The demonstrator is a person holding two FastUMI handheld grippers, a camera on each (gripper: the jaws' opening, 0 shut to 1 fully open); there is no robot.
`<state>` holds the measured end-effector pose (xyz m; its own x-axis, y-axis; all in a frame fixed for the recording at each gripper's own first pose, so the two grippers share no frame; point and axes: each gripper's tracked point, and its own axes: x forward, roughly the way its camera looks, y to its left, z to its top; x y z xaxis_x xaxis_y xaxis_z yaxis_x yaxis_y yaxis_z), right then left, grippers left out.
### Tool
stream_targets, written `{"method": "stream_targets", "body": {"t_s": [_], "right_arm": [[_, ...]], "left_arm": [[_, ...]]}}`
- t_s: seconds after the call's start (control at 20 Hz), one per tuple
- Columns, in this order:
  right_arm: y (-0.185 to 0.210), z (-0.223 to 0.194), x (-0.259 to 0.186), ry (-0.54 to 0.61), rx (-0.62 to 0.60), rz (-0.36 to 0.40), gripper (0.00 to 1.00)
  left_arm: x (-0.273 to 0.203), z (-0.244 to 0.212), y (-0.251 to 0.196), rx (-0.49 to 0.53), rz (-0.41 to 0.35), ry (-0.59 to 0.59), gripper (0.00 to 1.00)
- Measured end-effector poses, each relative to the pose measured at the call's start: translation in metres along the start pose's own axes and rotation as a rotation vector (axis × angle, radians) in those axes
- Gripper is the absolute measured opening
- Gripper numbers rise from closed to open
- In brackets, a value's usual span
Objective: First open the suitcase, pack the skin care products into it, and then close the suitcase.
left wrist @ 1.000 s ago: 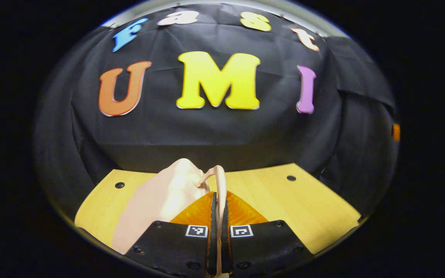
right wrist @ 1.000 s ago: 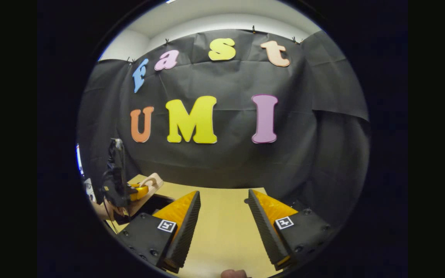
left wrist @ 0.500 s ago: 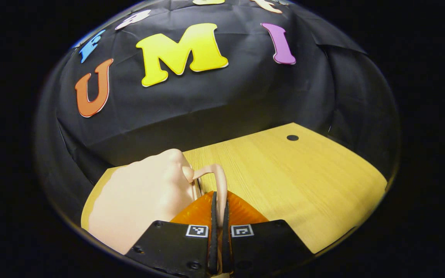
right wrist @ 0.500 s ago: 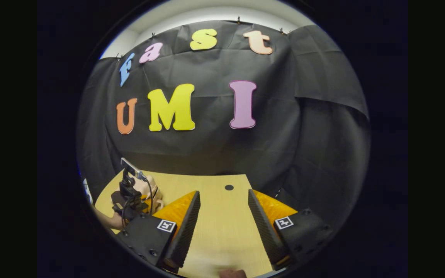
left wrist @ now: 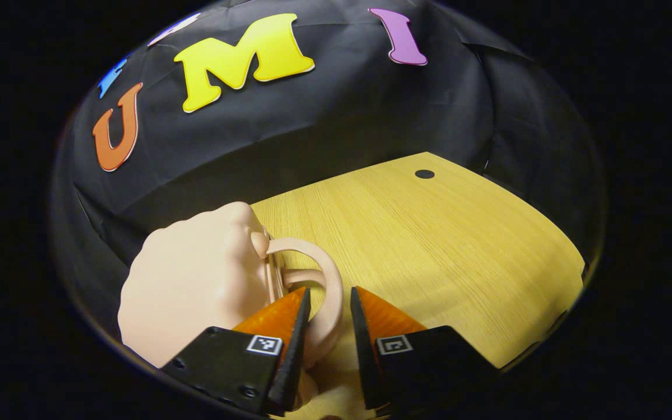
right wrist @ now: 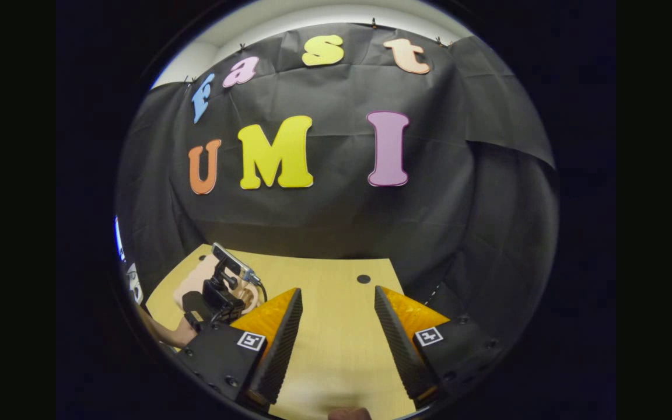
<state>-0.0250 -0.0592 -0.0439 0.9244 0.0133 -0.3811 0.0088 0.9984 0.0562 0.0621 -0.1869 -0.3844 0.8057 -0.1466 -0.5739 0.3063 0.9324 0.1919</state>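
Left hand-held gripper parted — straddling suitcase handle.

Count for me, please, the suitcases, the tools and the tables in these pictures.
Suitcases: 1, the pale pink suitcase.
Tools: 2, the left tool and the right tool.
Tables: 1, the wooden table.
Total: 4.

closed pale pink suitcase lies on the table, handle looped.
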Motion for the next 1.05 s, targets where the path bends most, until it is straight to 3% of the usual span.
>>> {"method": "stream_targets", "body": {"t_s": [0.1, 0.15, 0.25, 0.35, 0.4, 0.45, 0.6, 0.75, 0.8, 1.05], "right_arm": [[0.009, 0.003, 0.012, -0.006, -0.008, 0.017, 0.75], [0.015, 0.004, 0.018, -0.005, -0.011, 0.024, 0.7], [0.027, 0.01, 0.028, -0.011, -0.014, 0.039, 0.75], [0.042, 0.024, 0.035, -0.043, -0.004, 0.056, 0.75], [0.05, 0.034, 0.037, -0.066, 0.004, 0.066, 0.7], [0.057, 0.043, 0.038, -0.094, 0.004, 0.07, 0.75], [0.078, 0.077, 0.041, -0.189, 0.002, 0.061, 0.75], [0.1, 0.097, 0.04, -0.237, 0.027, 0.066, 0.75], [0.105, 0.1, 0.038, -0.247, 0.03, 0.069, 0.7], [0.117, 0.108, 0.027, -0.3, -0.01, 0.054, 0.75]], "left_arm": [[-0.021, 0.006, -0.006, -0.044, -0.031, -0.009, 0.82], [-0.034, 0.007, -0.006, -0.074, -0.05, -0.008, 0.85], [-0.068, 0.016, 0.008, -0.158, -0.032, -0.023, 0.91], [-0.1, 0.037, 0.032, -0.237, 0.001, -0.081, 0.93], [-0.118, 0.053, 0.053, -0.277, 0.04, -0.141, 0.93], [-0.135, 0.071, 0.072, -0.311, 0.076, -0.2, 0.93], [-0.176, 0.111, 0.116, -0.362, 0.169, -0.347, 0.93], [-0.202, 0.136, 0.136, -0.366, 0.224, -0.471, 0.93], [-0.214, 0.145, 0.146, -0.357, 0.239, -0.504, 0.93], [-0.254, 0.182, 0.172, -0.302, 0.295, -0.657, 0.93]]}}
